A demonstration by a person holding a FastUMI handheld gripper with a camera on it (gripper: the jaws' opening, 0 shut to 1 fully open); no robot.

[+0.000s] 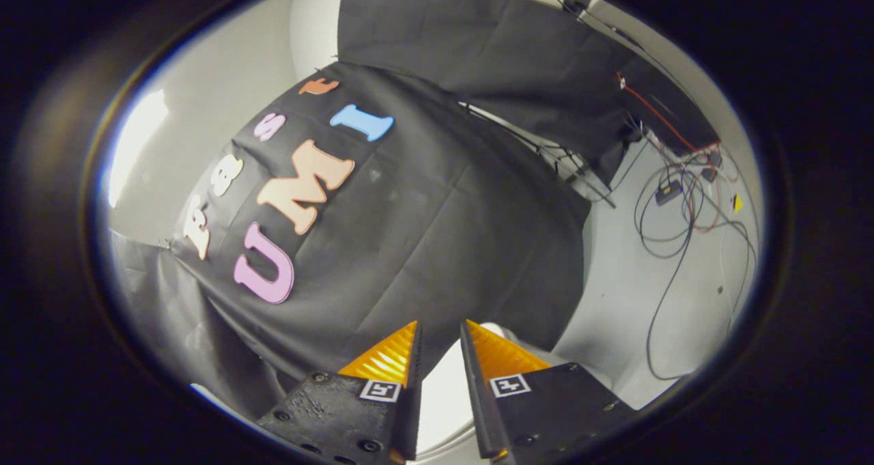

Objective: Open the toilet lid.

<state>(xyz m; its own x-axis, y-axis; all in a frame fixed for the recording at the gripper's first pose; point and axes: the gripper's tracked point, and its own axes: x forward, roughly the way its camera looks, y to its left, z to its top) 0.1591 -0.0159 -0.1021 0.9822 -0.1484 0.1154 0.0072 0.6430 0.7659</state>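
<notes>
Black cloth wall and a grey floor with loose cables (672,199) at the right fill the background, while the claw (440,335) at bottom centre stands slightly spread around a white toilet lid (440,390), apparently raised, though I cannot tell how far.

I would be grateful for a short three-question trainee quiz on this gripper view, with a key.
1. True or false: the tongs press on the white toilet part seen between them.
2. What rises beyond the fingertips: A) black cloth wall, B) a mirror, C) a window?
3. What lies on the pale floor past the wall's edge?

Key:
1. False; a narrow gap stays between the fingers, with no grip evident.
2. A.
3. Loose cables.
</notes>
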